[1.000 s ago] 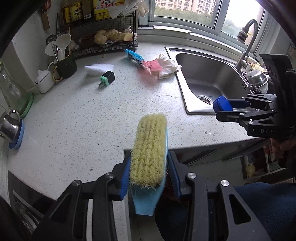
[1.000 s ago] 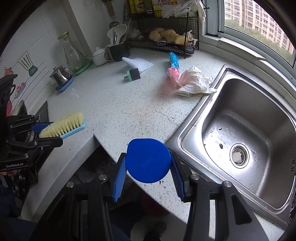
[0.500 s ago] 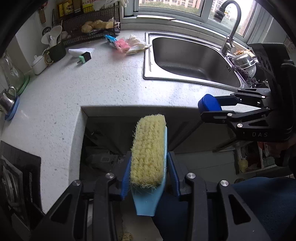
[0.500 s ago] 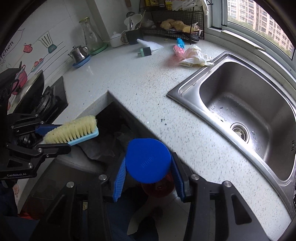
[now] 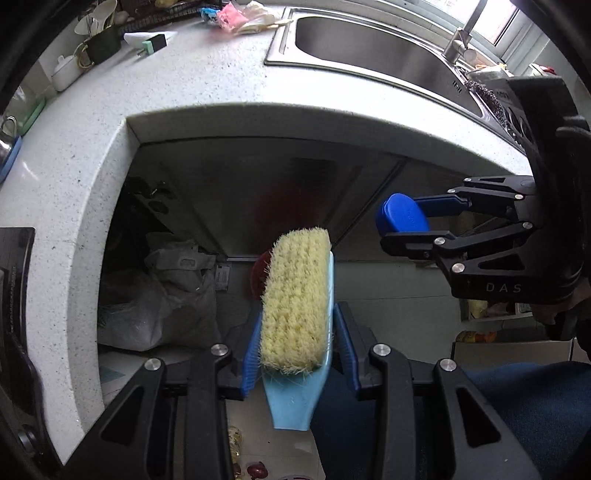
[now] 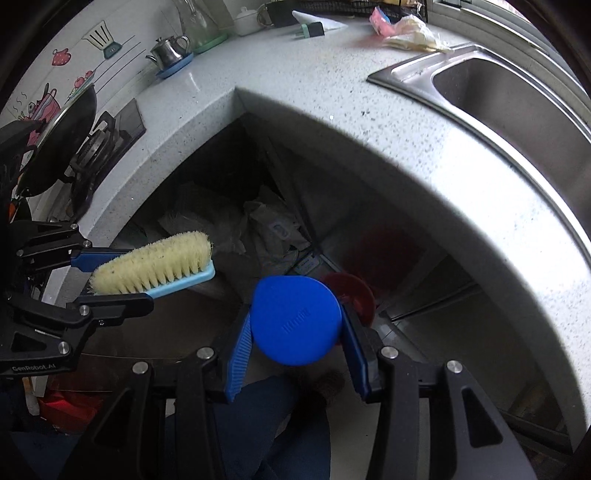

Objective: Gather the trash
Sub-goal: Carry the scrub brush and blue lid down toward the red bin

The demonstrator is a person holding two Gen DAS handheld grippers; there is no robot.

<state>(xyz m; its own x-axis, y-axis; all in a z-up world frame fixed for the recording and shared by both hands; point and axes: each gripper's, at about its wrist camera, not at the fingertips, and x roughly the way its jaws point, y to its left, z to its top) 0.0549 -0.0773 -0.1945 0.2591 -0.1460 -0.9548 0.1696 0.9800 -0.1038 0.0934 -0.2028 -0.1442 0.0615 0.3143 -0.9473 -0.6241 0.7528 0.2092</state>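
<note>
My left gripper (image 5: 297, 354) is shut on a light blue brush with yellow bristles (image 5: 297, 299); the brush also shows in the right wrist view (image 6: 155, 267). My right gripper (image 6: 295, 338) is shut on a round blue lid-like piece (image 6: 294, 320), which also shows in the left wrist view (image 5: 402, 218). Both are held below the white speckled counter edge (image 5: 236, 110), over the floor in front of the corner cabinet. Crumpled pink and white trash (image 5: 240, 16) lies on the counter by the sink, also in the right wrist view (image 6: 406, 26). A red bin (image 6: 354, 293) sits low beyond the blue piece.
The steel sink (image 5: 373, 51) is at the right with a faucet (image 5: 461, 33). A grey plastic bag (image 5: 162, 291) lies in the dark cabinet recess. A kettle (image 6: 168, 50), mugs, a small green-black box (image 5: 153, 44) and a stove with a pan (image 6: 62, 136) are on the counter.
Both grippers have dropped from above the counter to below its edge, with the counter and sink now far and high in view. The brush and blue piece stay gripped.
</note>
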